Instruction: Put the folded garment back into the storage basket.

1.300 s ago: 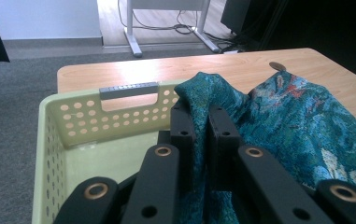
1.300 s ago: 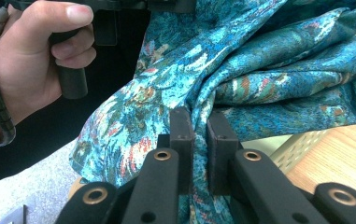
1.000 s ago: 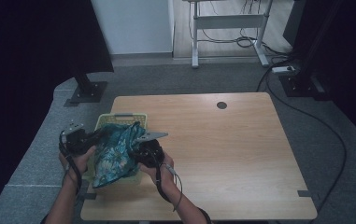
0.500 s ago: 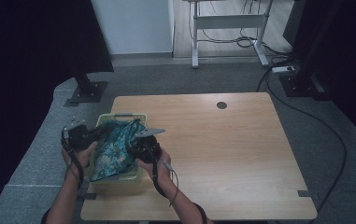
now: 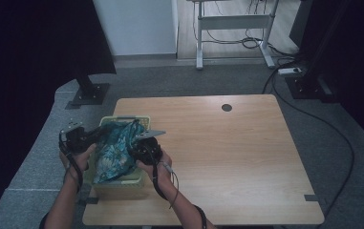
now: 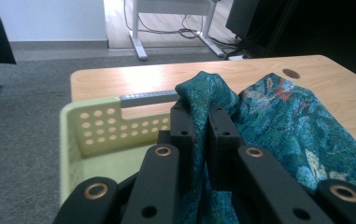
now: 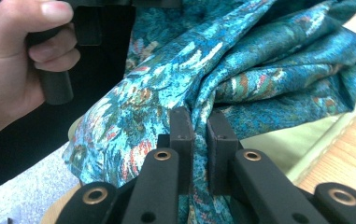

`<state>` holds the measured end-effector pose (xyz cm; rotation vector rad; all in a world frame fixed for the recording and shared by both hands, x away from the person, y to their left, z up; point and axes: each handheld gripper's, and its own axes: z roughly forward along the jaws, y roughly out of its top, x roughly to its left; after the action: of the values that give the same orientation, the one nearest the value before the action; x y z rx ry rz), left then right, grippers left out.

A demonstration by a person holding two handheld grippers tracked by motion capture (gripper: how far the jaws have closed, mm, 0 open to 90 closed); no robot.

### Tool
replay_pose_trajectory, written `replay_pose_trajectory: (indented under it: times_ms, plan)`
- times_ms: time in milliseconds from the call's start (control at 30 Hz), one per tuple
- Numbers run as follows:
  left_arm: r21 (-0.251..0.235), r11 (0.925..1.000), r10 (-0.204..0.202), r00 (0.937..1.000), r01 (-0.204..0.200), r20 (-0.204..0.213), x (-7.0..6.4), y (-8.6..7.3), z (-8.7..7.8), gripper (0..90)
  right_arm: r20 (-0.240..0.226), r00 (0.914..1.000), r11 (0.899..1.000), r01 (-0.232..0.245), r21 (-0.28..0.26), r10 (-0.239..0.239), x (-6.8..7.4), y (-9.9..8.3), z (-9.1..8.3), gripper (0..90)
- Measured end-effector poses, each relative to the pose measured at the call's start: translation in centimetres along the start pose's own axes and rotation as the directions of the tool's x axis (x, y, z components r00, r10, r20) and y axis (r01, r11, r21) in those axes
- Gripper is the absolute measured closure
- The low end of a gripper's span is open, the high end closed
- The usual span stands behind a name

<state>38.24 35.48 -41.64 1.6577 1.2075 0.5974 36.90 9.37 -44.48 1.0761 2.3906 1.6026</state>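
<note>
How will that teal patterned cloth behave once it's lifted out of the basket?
Probably floppy: the teal cloth folds and droops between the left gripper and right gripper. Its sheen hints it could slip. It looks light, so the green basket likely stays put.

We see a teal patterned cloth (image 5: 114, 151), crumpled, pinched between both claws: left gripper (image 6: 199, 119) clamps one folded edge, right gripper (image 7: 199, 126) another; the rest sags below them into the pale green basket (image 6: 73, 140)

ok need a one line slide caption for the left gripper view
Left gripper shut on a teal patterned cloth above a pale green perforated basket.
</note>
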Motion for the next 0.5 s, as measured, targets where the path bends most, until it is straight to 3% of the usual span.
replay_pose_trajectory:
  times_ms: [200,333,433,500]
  plan:
    - [-0.003,1.0000,0.001,0.9999,-0.001,-0.015,0.5,0.3,-0.3,82.6,-0.003,0.9999,1.000,0.012,-0.002,-0.012,0.8,0.2,1.0,82.2]
    - [-0.003,0.9999,-0.013,0.9997,0.013,-0.022,0.6,0.0,0.0,81.9,0.002,1.0000,1.000,-0.001,0.002,0.001,0.6,0.2,1.4,81.2]
    - [0.010,0.9996,-0.027,0.9989,0.027,-0.038,0.6,-0.5,0.4,65.9,0.080,0.9967,1.000,-0.011,0.023,0.009,0.1,-0.2,1.9,53.1]
    - [0.015,0.9994,-0.031,0.9988,0.032,-0.037,0.5,-0.7,0.3,58.1,0.093,0.9957,0.999,-0.005,0.033,0.002,-0.2,-0.6,1.9,49.8]
